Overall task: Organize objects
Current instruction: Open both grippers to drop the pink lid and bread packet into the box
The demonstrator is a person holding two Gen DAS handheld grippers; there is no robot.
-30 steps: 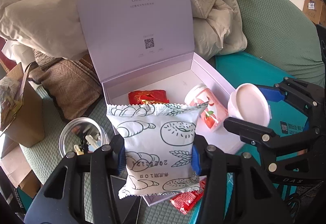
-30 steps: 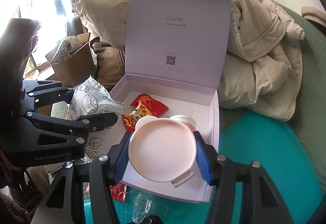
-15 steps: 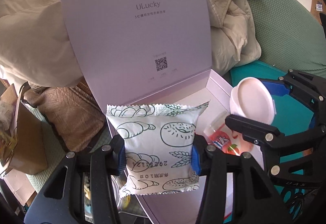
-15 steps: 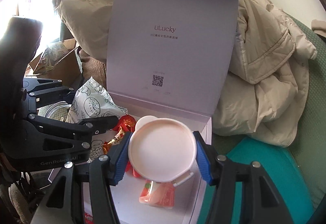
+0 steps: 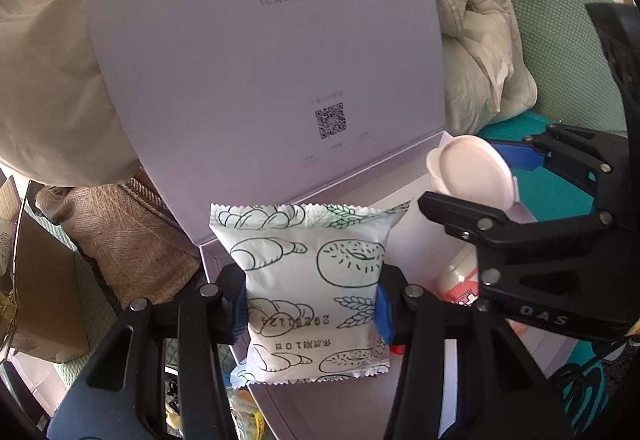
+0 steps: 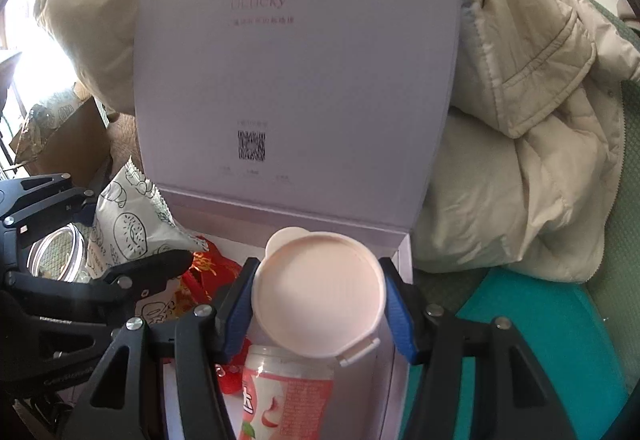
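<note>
Both my claws now hang over the open box, each with its load, closer in than a second ago.

On the left, my left claw [image 5: 312,304] is part-closed, its blue pads pinching the sides of the white bread packet [image 5: 316,280], upright above the box's left front corner; a second ago the glass jar [image 6: 56,256] showed plainly beneath that claw, now only its rim peeks past the left edge. The lilac box [image 6: 404,260] has its lid [image 6: 300,59] standing upright, filling far more of both views than before. To the right, my right claw [image 6: 318,310] clamps the round pink lid [image 6: 320,292] above the peach-printed cup [image 6: 286,392] lying in the box, with the red wrapper [image 6: 208,272] left of it.
</note>
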